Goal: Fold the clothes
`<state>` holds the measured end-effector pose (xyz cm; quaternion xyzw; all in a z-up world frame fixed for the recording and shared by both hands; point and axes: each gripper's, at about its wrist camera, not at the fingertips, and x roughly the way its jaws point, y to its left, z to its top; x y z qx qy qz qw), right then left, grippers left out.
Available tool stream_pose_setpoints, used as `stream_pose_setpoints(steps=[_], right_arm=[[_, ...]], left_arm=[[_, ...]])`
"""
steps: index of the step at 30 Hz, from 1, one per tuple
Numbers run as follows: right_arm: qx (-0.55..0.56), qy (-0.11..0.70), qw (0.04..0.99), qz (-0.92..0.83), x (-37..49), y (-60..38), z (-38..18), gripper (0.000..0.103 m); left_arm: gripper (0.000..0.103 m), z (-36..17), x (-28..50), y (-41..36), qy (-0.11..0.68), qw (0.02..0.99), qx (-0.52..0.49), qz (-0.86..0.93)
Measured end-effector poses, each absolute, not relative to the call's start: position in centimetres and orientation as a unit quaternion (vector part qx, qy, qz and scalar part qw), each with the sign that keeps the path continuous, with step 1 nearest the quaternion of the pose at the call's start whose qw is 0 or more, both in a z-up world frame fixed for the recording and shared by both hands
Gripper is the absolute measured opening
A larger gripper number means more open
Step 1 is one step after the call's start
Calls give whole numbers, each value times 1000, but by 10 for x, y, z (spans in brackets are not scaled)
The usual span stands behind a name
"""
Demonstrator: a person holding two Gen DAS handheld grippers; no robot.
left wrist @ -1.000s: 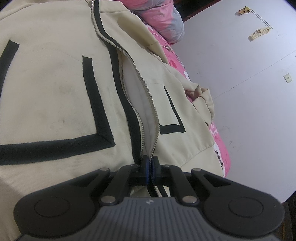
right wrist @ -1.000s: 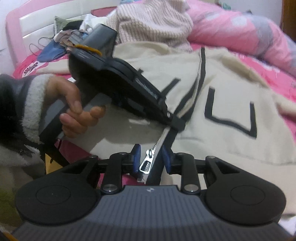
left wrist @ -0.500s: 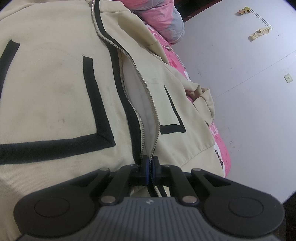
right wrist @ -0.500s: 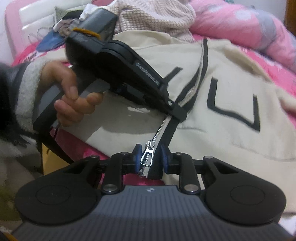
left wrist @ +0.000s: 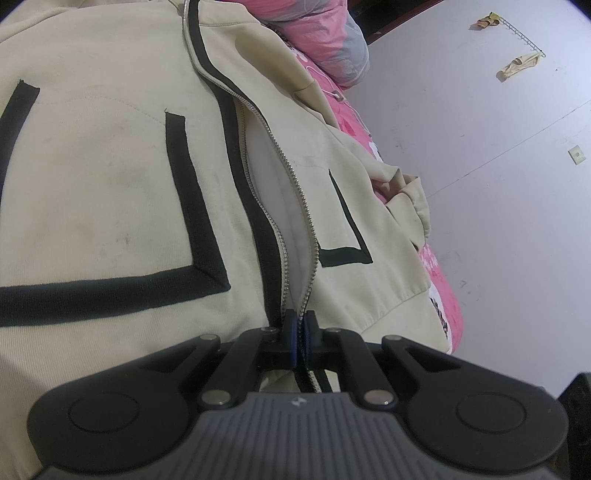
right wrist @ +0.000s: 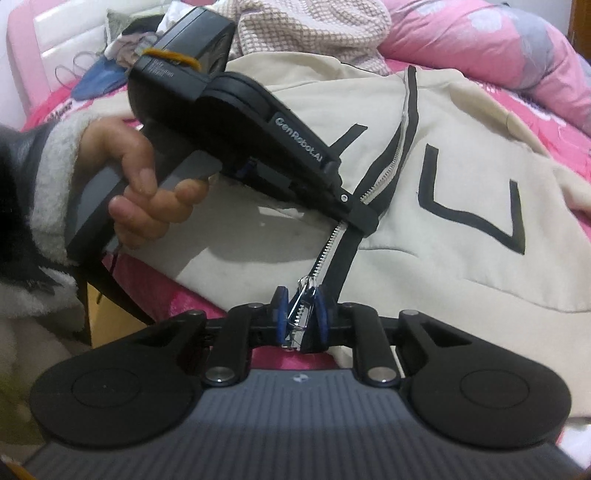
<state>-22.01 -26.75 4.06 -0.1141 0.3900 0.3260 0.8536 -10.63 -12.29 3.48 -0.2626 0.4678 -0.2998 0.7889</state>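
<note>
Left wrist view: the left gripper [left wrist: 300, 334] is clamped tight on the zip [left wrist: 295, 184] of a cream jacket [left wrist: 110, 166], where the 2 rows of teeth meet near the hem. Above the pinch the zip is parted and pale lining shows in the gap. The jacket lies front up on a pink bedspread [left wrist: 439, 280], with black trim bands on both panels. A pink and grey quilt [left wrist: 332, 40] is bunched at the top, and a pale wall [left wrist: 480, 184] fills the right side.

Right wrist view: the right gripper [right wrist: 300, 318] has just been narrowing, and its blue pads [right wrist: 280, 314] now sit against the metal zip pull [right wrist: 301, 310] between them, holding it at the jacket's bottom edge. Just above, the left gripper's body crosses the jacket, its fingers closed on the zip, and hides part of the left panel. A hand [right wrist: 147, 192] in a fleecy sleeve [right wrist: 55, 166] grips its handle. Behind lie a knitted top [right wrist: 314, 29], the quilt, loose clutter [right wrist: 103, 74] and a pink headboard [right wrist: 22, 74].
</note>
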Motion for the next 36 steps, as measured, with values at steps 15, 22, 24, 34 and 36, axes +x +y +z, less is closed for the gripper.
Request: stream_pose_setpoints(steps=[15, 22, 24, 34, 36], right_arm=[[-135, 394, 851, 320, -243, -275, 53, 0], [-152, 395, 846, 323, -258, -273, 52, 0], [-149, 395, 848, 320, -259, -274, 51, 0], [-101, 389, 858, 320, -269, -294, 60, 3], [-80, 368, 870, 317, -265, -307, 73, 4]], left_arm=[[5, 36, -107, -126, 468, 790, -258, -299], [5, 38, -108, -125, 469, 791, -253, -300], [5, 38, -109, -124, 468, 792, -252, -300], [7, 45, -113, -122, 452, 802, -238, -311], [15, 54, -117, -121, 439, 811, -222, -316]])
